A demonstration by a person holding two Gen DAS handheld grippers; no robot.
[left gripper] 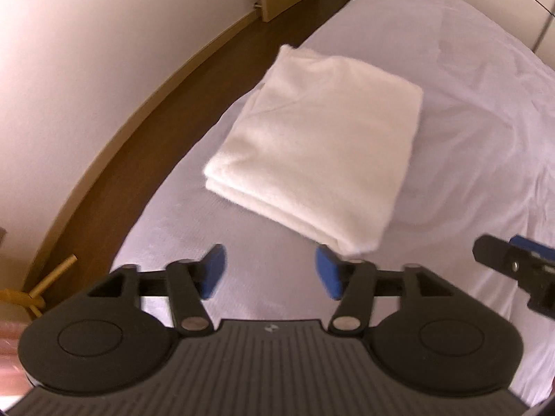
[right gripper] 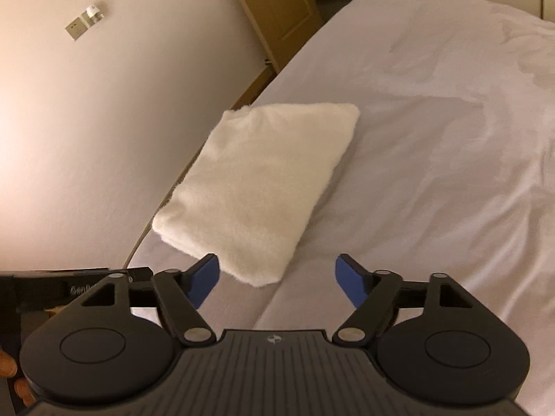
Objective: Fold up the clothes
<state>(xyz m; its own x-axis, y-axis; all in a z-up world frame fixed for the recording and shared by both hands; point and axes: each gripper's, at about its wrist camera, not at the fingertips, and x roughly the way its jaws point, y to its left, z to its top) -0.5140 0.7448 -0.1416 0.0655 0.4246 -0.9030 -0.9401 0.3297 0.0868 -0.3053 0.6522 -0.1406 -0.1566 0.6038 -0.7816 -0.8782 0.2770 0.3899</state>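
Note:
A cream fluffy garment (left gripper: pixel 312 145) lies folded into a neat rectangle on the white bed (left gripper: pixel 468 121), close to the bed's left edge. It also shows in the right wrist view (right gripper: pixel 256 187). My left gripper (left gripper: pixel 270 270) is open and empty, just short of the fold's near corner. My right gripper (right gripper: pixel 277 277) is open and empty, also just short of the near corner. The right gripper's tip (left gripper: pixel 513 263) shows at the right edge of the left wrist view, and the left gripper's side (right gripper: pixel 69 284) shows at the left of the right wrist view.
The bed sheet (right gripper: pixel 433 138) is wrinkled to the right of the fold. A wooden floor strip (left gripper: pixel 156 111) and a pale wall (left gripper: pixel 86 52) run along the bed's left side. A wooden door (right gripper: pixel 277 7) stands at the back. A wooden stand (left gripper: pixel 31 298) sits on the floor at left.

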